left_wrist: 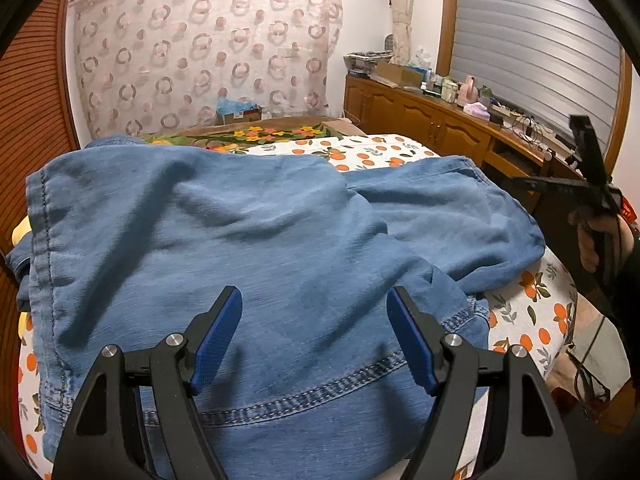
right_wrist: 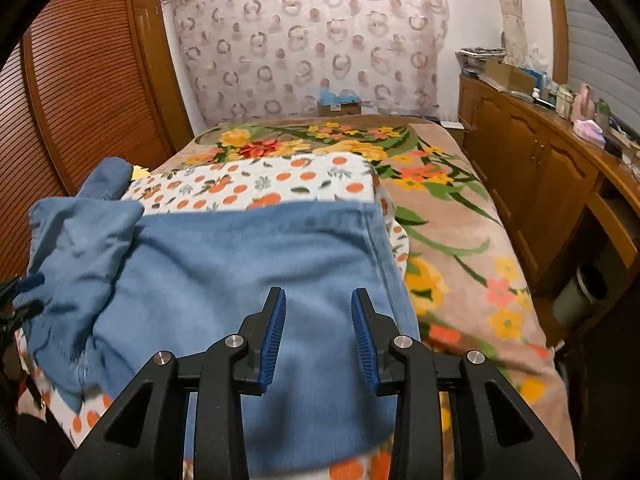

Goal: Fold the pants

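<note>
Pants (left_wrist: 248, 240) are spread on the bed's orange-print sheet (left_wrist: 532, 312) for folding. Left gripper (left_wrist: 314, 340) is held wide apart over the waistband; right gripper (right_wrist: 319, 336) partly apart, nothing clamped.

We see the pants (left_wrist: 248, 240) in a soft, faded denim blue with paler stitching along the seams. Under them lies a white sheet (right_wrist: 256, 184) printed with orange fruits and dark green leaves. The blanket (right_wrist: 452, 216) on the bed is tan, patterned with yellow, red and orange flowers on green stems. The curtain (right_wrist: 312, 40) on the far wall is pale pink with brownish rings and dots. The louvred doors (right_wrist: 80, 92) and the cabinet (right_wrist: 532, 168) are warm reddish-brown wood. Each tool, the left tool (left_wrist: 314, 340) and the right tool (right_wrist: 318, 336), is black with blue ribbed pads.
</note>
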Action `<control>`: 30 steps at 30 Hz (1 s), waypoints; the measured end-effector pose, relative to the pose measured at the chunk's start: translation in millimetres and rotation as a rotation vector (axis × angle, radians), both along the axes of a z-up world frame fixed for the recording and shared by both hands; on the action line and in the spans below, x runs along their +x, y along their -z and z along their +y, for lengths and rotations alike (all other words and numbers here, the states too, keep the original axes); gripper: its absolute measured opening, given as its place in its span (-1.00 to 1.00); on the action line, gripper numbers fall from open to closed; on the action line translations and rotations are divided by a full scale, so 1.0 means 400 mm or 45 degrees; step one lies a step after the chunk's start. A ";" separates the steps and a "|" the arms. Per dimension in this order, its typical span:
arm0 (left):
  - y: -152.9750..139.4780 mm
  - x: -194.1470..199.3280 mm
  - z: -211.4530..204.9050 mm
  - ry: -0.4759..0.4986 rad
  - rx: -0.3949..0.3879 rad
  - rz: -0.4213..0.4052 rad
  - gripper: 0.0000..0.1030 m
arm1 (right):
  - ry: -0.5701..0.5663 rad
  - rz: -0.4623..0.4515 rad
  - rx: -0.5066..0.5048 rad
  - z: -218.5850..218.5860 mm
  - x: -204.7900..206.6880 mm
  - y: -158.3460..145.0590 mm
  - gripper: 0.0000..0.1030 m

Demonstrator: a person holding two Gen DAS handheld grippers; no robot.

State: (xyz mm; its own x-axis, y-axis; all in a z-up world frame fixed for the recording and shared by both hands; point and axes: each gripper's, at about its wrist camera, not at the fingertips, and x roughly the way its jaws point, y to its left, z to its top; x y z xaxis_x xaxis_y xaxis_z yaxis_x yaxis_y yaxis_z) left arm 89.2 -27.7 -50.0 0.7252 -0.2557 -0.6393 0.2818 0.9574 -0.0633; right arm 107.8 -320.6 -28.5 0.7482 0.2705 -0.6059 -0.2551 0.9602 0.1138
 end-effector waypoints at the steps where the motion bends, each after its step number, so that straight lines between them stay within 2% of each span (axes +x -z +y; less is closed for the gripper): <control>1: 0.000 0.000 -0.007 0.002 0.004 0.001 0.47 | 0.006 -0.003 0.000 -0.007 -0.012 0.003 -0.31; 7: -0.001 -0.003 -0.021 0.024 0.014 0.004 0.47 | 0.067 -0.028 -0.025 -0.041 -0.091 0.025 -0.29; 9: 0.001 -0.003 -0.030 0.033 0.013 0.006 0.47 | 0.096 -0.035 -0.040 -0.041 -0.106 0.030 -0.23; 14: 0.003 -0.002 -0.041 0.047 0.019 0.016 0.47 | 0.155 -0.006 -0.001 -0.062 -0.130 0.053 -0.15; 30: 0.018 -0.002 -0.051 0.060 0.019 0.044 0.47 | 0.163 0.141 0.149 -0.071 -0.095 0.087 -0.12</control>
State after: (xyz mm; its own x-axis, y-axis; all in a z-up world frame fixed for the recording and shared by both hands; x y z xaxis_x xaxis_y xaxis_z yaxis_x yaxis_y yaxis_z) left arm 88.4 -48.0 -57.2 0.6899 -0.2792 -0.6679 0.3244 0.9440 -0.0596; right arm 69.8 -348.8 -63.5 0.7118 0.2504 -0.6563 -0.1112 0.9627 0.2467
